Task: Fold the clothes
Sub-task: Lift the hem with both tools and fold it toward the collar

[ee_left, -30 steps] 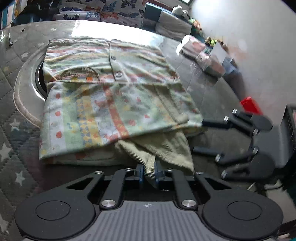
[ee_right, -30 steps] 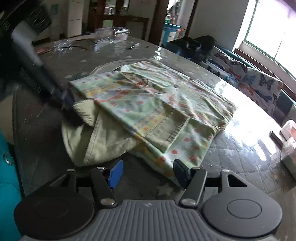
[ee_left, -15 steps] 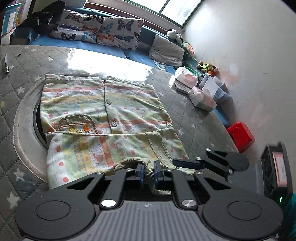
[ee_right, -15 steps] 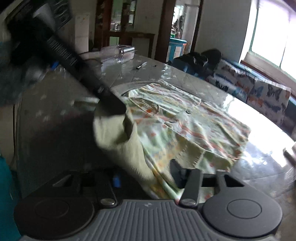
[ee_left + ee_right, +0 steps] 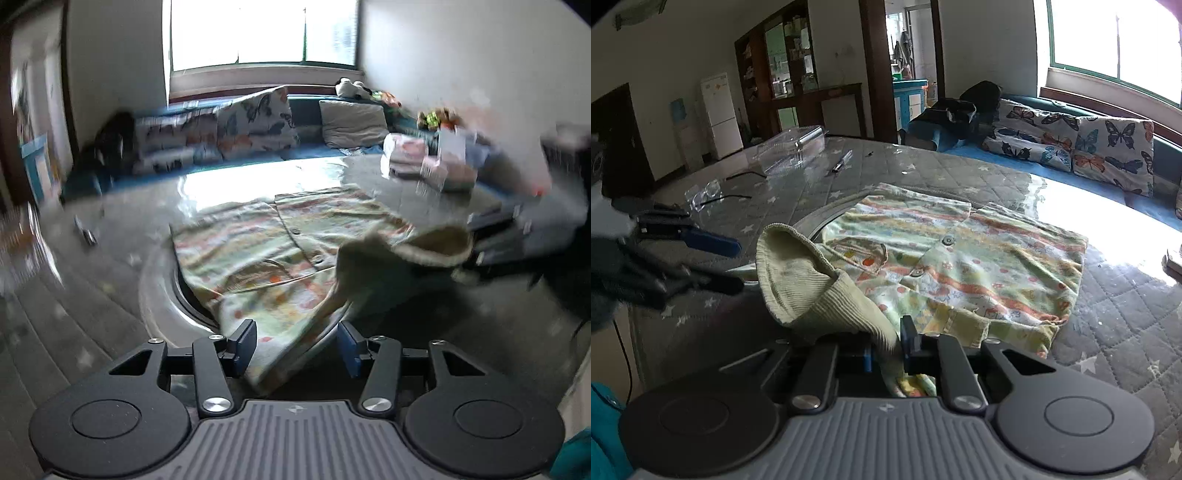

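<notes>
Fabric is the whole concern at this moment: the patterned shirt (image 5: 964, 266) lies spread, buttons up, on the quilted tabletop (image 5: 1115, 325), partly over a round inset, with its near part raised. The right claw (image 5: 886, 345) is clamped on the ribbed pale-green cuff (image 5: 812, 291), which stands up in a hooded curl above the shirt body. The left claw (image 5: 297, 343) has its jaws spread wide with nothing pinched; the shirt's near corner merely shows between them, and in the right wrist view it hangs off to the side, clear of the cloth. The left wrist view is blurred, so finer detail there cannot be read.

Judging from this, a sleeve is being carried across the shirt. To do it well, the right claw should keep the cuff taut and low, lay it flat along the body without twisting, and let go only once the ribbing rests on the cloth. The left claw could pin the crease.
</notes>
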Motion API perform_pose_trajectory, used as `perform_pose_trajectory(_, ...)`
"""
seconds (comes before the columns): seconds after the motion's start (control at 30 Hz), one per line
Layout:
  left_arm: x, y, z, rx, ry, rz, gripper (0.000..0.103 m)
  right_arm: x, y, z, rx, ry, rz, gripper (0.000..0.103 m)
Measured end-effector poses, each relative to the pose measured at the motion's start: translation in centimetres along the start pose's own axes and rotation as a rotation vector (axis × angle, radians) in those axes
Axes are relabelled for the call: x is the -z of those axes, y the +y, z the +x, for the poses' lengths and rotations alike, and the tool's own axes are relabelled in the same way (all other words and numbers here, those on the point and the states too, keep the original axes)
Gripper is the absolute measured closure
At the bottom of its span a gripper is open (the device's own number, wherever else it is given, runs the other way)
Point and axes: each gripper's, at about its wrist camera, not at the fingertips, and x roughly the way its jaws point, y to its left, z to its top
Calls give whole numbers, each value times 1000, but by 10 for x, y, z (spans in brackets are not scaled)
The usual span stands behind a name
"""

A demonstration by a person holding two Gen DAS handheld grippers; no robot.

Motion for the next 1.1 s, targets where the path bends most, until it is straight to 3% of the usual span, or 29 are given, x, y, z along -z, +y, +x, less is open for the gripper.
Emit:
perform_pose_trajectory(0.17, 15, -16, 11, -48, -54, 205, 52, 0, -1, -1, 9, -4, 9, 90)
perform_pose_trajectory(0.27, 21, -21, 14, -51, -64, 266, 52, -1, -3, -2, 15, -13, 28, 90)
perform_pose_trajectory(0.47, 25, -20, 16, -56, -80, 284, 53, -1, -5, -3, 23, -28, 53, 90)
perform_pose_trajectory(0.53, 26, -18, 19, -68, -87, 287, 67, 0, -4, -3, 21, -28, 49, 91)
perform_pose_trajectory(0.57, 26, -18, 20, -73, -93, 293, 82, 1, -4, -4, 22, -29, 48, 91)
perform_pose_trajectory(0.67, 26, -17, 17, -74, -119, 296, 94, 3, -2, -9, 22, -40, 47, 94)
perform_pose_trajectory(0.8, 24, -18, 4, -48, -143, 292, 95, 6, 1, -23, 14, -55, 36, 94)
perform_pose_trajectory(1.1, 26, -24, -56, 100, -132, 229, 95, 20, 27, -80, -44, -21, -23, 94)
